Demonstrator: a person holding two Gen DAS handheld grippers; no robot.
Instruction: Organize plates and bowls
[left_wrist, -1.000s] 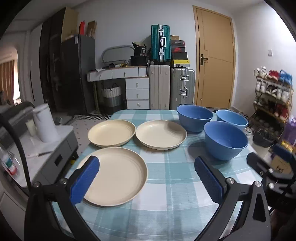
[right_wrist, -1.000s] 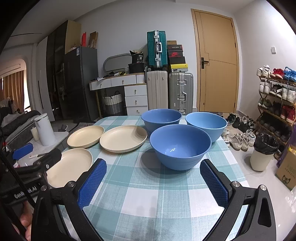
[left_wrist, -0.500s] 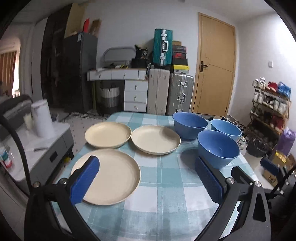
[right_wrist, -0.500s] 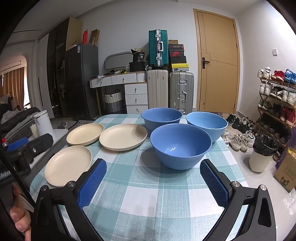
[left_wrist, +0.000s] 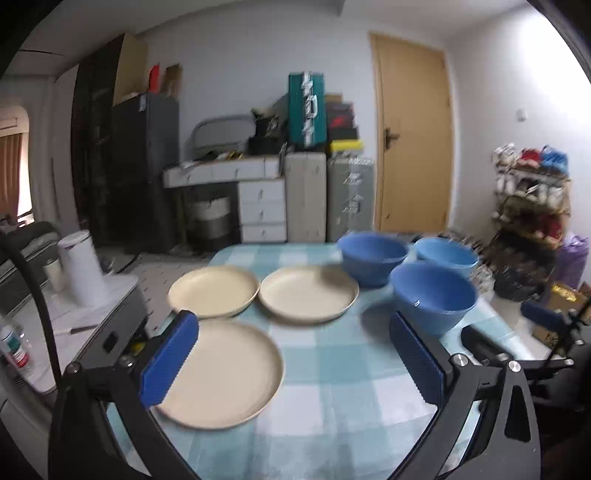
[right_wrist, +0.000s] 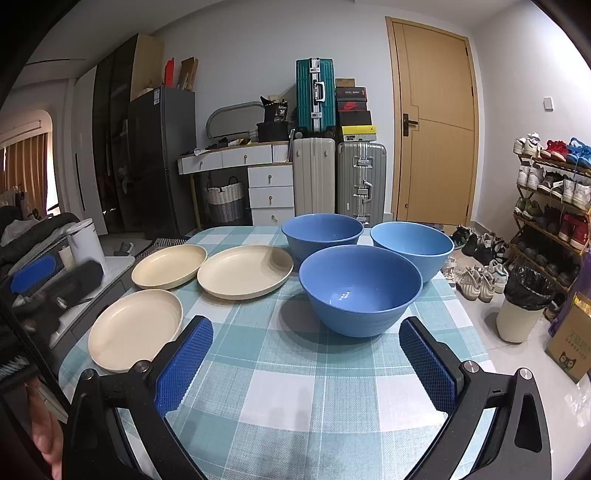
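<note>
Three cream plates lie on the checked table: a near one (left_wrist: 225, 373) (right_wrist: 135, 328), a far left one (left_wrist: 213, 291) (right_wrist: 169, 266) and a middle one (left_wrist: 308, 293) (right_wrist: 245, 271). Three blue bowls stand to their right: the nearest (left_wrist: 434, 297) (right_wrist: 360, 290), a rear dark one (left_wrist: 373, 256) (right_wrist: 322, 232) and a lighter one (left_wrist: 447, 254) (right_wrist: 412, 245). My left gripper (left_wrist: 291, 363) is open above the table's front, its left pad over the near plate's edge. My right gripper (right_wrist: 304, 363) is open, just in front of the nearest bowl. Both hold nothing.
The table (right_wrist: 295, 391) has a blue-white checked cloth. A low side cabinet with a white kettle (left_wrist: 83, 271) stands left of it. Suitcases (right_wrist: 314, 177), drawers and a door are behind; a shoe rack (right_wrist: 554, 192) and bin (right_wrist: 522, 306) are right. A hand shows bottom left.
The left wrist view has pulled back and risen, so plates and bowls look smaller and farther; it is blurred now. The right view barely shifted. Both grippers stayed open.
</note>
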